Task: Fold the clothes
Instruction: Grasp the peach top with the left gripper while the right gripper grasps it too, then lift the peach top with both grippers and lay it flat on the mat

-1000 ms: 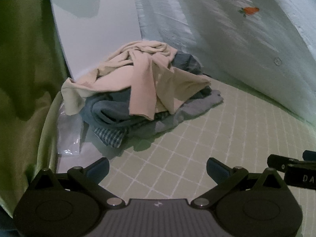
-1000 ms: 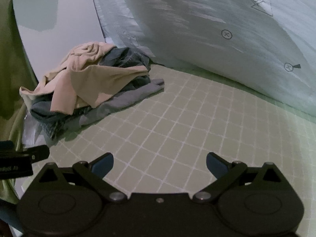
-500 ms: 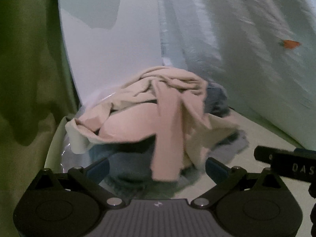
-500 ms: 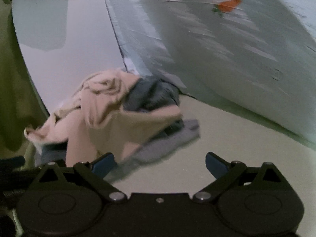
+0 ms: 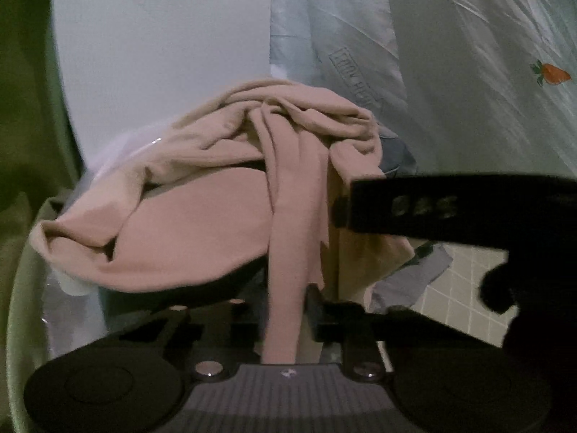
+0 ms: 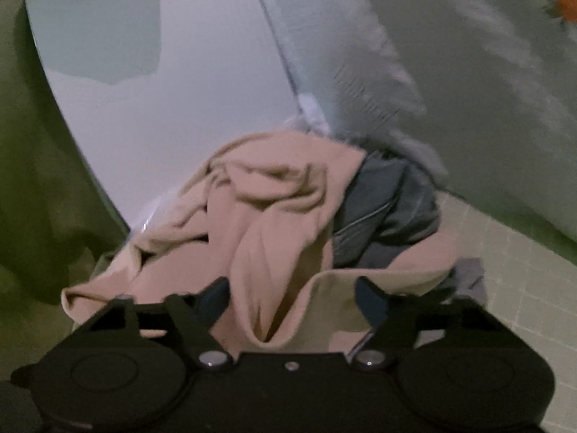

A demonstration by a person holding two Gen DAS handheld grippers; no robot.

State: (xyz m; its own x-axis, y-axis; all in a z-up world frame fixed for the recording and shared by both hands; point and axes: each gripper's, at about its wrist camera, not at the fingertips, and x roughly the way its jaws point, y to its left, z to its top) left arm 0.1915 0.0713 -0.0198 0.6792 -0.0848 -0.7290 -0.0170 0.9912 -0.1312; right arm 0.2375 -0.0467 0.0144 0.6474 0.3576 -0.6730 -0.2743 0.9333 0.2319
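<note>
A crumpled beige garment (image 5: 202, 231) lies on top of a pile of clothes in the corner. It also shows in the right wrist view (image 6: 274, 216). My left gripper (image 5: 283, 310) is shut on a hanging strip of this beige garment. My right gripper (image 6: 292, 299) is partly open, its fingers on either side of a fold of the beige garment. The right gripper's body (image 5: 450, 209) crosses the left wrist view at the right. A dark blue-grey garment (image 6: 389, 209) lies under the beige one.
A grey cloth (image 5: 418, 281) sticks out from under the pile onto the pale green checked sheet (image 5: 461, 288). A white wall panel (image 5: 162, 72) and a carrot-print plastic sheet (image 5: 487, 90) stand behind. Green fabric (image 5: 25, 144) hangs at the left.
Both grippers have moved in from the open sheet to the pile. The left gripper has shut on a strip of the beige garment. The right gripper has narrowed around a fold.
</note>
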